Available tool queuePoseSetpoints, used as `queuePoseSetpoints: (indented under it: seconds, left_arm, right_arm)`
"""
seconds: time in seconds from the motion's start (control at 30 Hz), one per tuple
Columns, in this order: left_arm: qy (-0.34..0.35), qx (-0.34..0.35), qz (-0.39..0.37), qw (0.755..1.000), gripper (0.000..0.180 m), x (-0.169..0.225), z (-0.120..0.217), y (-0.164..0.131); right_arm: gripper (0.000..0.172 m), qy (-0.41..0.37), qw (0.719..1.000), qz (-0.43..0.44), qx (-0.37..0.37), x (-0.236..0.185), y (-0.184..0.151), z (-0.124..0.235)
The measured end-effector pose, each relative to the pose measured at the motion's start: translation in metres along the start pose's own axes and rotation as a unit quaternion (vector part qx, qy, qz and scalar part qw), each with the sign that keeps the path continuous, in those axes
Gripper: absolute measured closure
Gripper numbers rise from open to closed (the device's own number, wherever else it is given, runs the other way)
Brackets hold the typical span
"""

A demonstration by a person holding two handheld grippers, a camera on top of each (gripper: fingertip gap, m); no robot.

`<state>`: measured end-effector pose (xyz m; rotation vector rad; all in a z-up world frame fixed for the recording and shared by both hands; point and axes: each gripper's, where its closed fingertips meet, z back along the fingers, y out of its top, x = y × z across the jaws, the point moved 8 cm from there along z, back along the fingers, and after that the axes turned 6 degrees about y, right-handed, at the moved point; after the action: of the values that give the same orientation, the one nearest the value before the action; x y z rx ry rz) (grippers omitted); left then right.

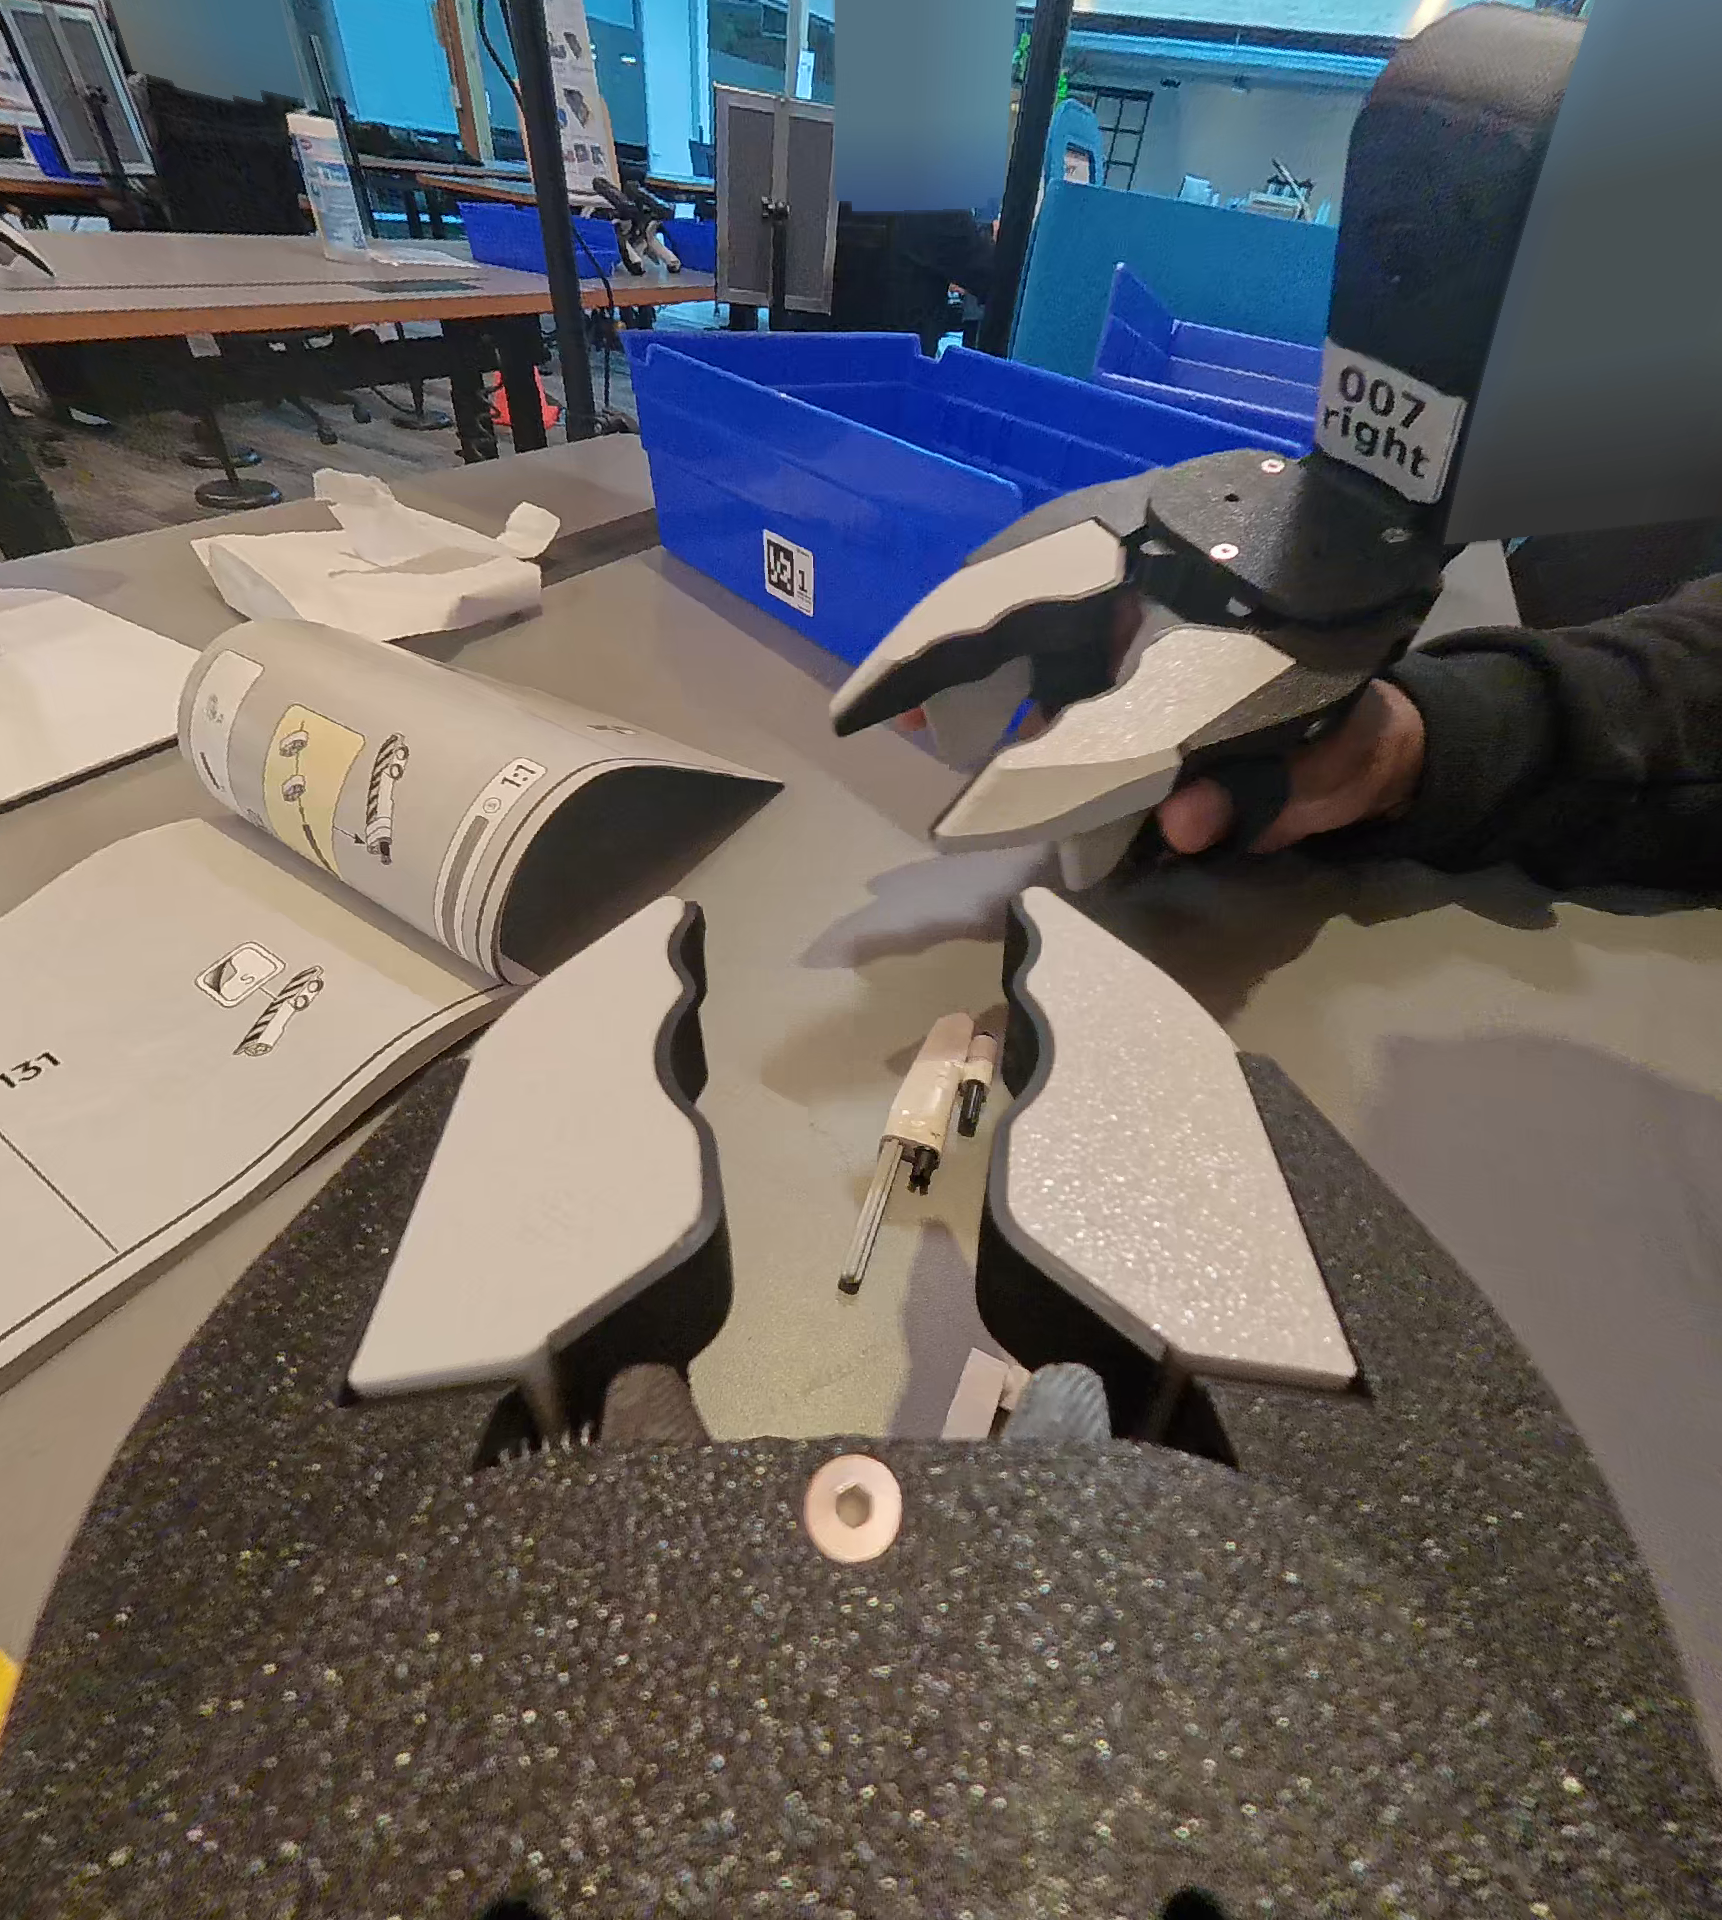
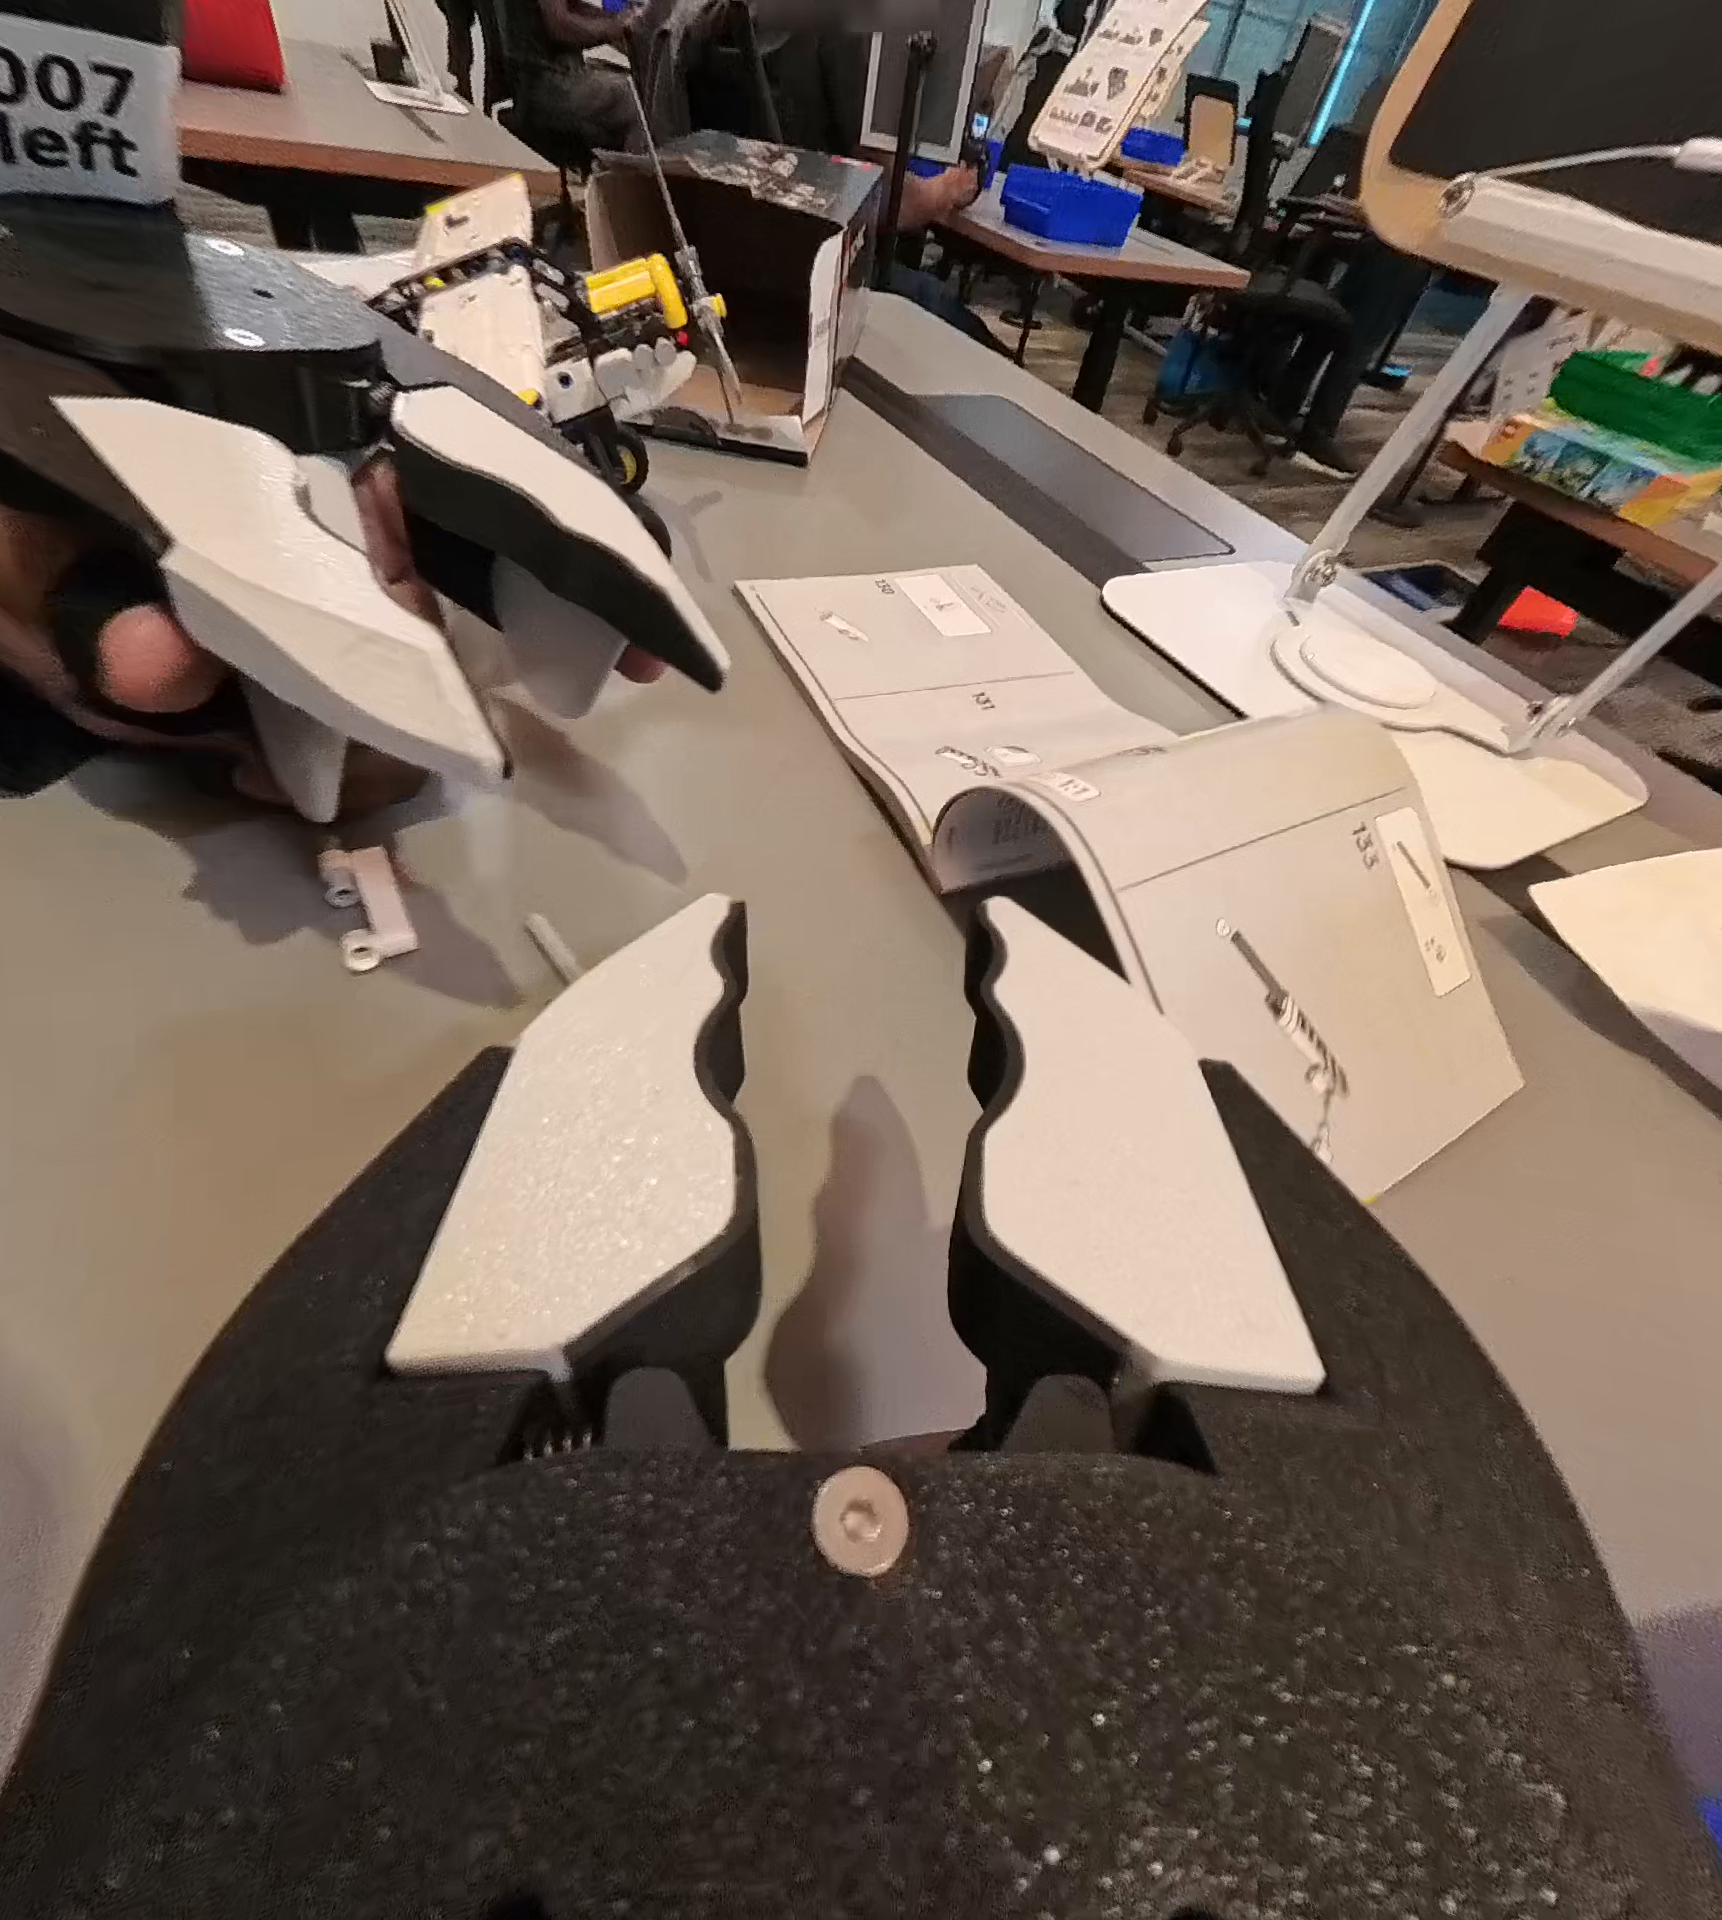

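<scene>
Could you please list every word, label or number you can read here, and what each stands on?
I can't quote writing, only say where it stands.
White tag above the right claw: printed, legible.
Matching tag above the left claw: legible.
Open booklet: page numbers, legible.
Sticker on blue bin: small print.
Background posters: too small.

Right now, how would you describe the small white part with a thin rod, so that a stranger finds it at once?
Start at the open instruction booklet on the grey table. Just right of it, between the left gripper's open fingers, lies the small white part. Only it has a thin grey rod sticking out and a black pin alongside.
</scene>
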<state>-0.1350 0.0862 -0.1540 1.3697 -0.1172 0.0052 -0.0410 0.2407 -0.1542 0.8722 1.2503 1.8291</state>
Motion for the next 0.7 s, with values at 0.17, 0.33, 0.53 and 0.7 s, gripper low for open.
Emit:
queuePoseSetpoints:
  seconds: [0.17, 0.33, 0.53, 0.7]
  left_arm:
    - [0.005, 0.001, -0.012, 1.000, 0.125, 0.002, 0.000, 0.000]
    - [0.005, 0.006, -0.034, 0.999, 0.125, 0.006, 0.001, 0.000]
    - [0.006, -0.002, -0.071, 0.997, 0.125, 0.013, 0.000, -0.002]
    - [0.011, 0.002, -0.080, 0.997, 0.126, 0.015, 0.001, -0.002]
  right_arm:
    - [0.130, -0.060, 0.997, 0.041, -0.023, -0.001, 0.016, 0.047]
    - [0.124, -0.191, 0.963, 0.039, -0.186, 0.017, 0.001, 0.127]
    - [0.103, -0.185, 0.905, -0.012, -0.382, 0.038, -0.048, 0.166]
    - [0.100, -0.142, 0.885, -0.014, -0.444, 0.037, -0.062, 0.162]
